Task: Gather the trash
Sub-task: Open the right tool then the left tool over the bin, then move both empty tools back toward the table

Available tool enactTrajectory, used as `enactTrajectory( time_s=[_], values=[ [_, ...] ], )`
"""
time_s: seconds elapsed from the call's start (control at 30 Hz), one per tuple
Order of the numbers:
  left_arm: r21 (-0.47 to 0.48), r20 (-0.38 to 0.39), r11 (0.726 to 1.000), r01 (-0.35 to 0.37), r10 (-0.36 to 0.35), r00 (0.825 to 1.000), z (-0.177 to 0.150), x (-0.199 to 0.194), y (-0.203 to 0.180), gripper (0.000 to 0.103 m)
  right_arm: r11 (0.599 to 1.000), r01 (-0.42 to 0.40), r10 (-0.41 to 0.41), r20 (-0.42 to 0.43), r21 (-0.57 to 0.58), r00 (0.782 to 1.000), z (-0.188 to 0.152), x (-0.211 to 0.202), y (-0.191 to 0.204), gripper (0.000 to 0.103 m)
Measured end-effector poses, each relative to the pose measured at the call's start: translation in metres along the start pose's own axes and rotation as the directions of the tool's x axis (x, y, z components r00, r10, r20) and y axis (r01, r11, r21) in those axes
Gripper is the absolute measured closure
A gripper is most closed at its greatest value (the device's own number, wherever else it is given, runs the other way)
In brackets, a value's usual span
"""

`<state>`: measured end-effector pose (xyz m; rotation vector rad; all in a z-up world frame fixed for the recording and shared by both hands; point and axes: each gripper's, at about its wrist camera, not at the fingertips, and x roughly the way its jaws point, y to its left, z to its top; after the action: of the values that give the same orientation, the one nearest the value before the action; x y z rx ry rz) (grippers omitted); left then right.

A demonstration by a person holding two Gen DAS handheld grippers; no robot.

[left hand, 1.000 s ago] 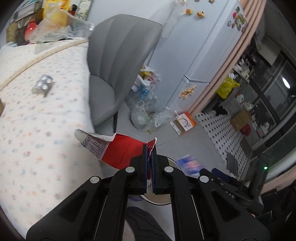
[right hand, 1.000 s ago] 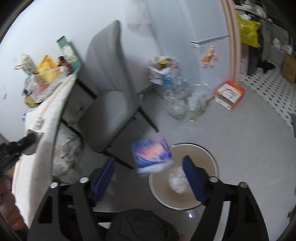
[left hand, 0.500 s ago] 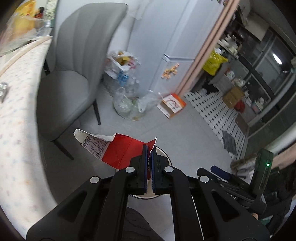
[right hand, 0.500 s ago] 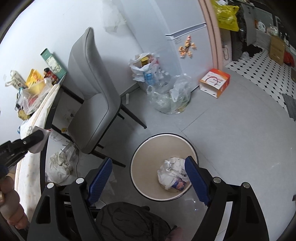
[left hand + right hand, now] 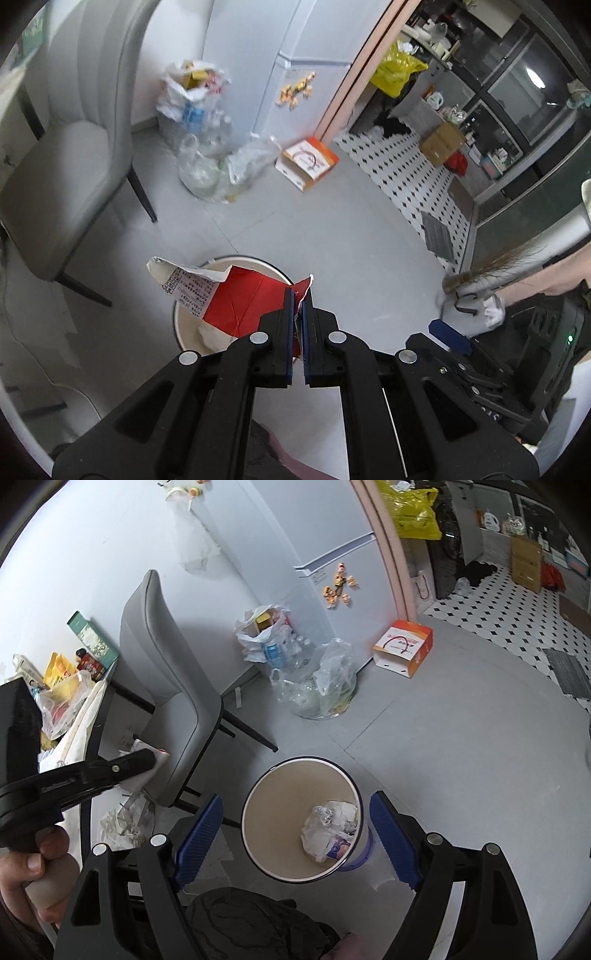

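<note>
Left gripper (image 5: 298, 295): jaws pinching torn red-and-white printed paper wrapper (image 5: 225, 299), wrapper fanning left of jaws, above round beige trash bin (image 5: 181, 325). Right gripper (image 5: 297, 834): jaws spread wide, nothing between pads, bin (image 5: 258, 805) framed between them, crumpled white paper (image 5: 328, 830) inside bin.

Hidden and cut-off parts around the bin

In the left wrist view the red wrapper (image 5: 236, 302) covers much of the bin (image 5: 184, 328), so its contents hardly show there; the wrapper's print is too small to read. The chair (image 5: 70, 147) is blurred and cut by the left edge. In the right wrist view the table (image 5: 79, 723) runs off the left edge, and the wrapper is mostly hidden behind the left gripper (image 5: 146, 762).
</note>
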<state>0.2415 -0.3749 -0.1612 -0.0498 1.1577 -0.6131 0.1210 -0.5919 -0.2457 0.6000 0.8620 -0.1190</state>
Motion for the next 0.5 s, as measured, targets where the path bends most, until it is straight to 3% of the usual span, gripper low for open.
enactTrajectory(
  time_s=[0.2, 0.33, 0.5],
  values=[
    [-0.03, -0.078, 1.0, 0.002, -0.004, 0.997, 0.0, 0.024, 0.005, 0.096, 1.0, 0.003, -0.003, -0.007, 0.021, 1.0, -0.002, 0.004, -0.009, 0.023],
    [-0.08, -0.082, 0.996, 0.048, -0.054, 0.995, -0.002, 0.025, 0.011, 0.05, 1.0, 0.0, 0.0, -0.01, 0.018, 1.0, -0.002, 0.006, -0.008, 0.023],
    [-0.093, -0.078, 0.994, 0.053, -0.06, 0.995, -0.003, 0.021, 0.014, 0.047, 1.0, -0.001, 0.002, -0.008, 0.015, 1.0, -0.001, 0.006, -0.006, 0.023]
  ],
)
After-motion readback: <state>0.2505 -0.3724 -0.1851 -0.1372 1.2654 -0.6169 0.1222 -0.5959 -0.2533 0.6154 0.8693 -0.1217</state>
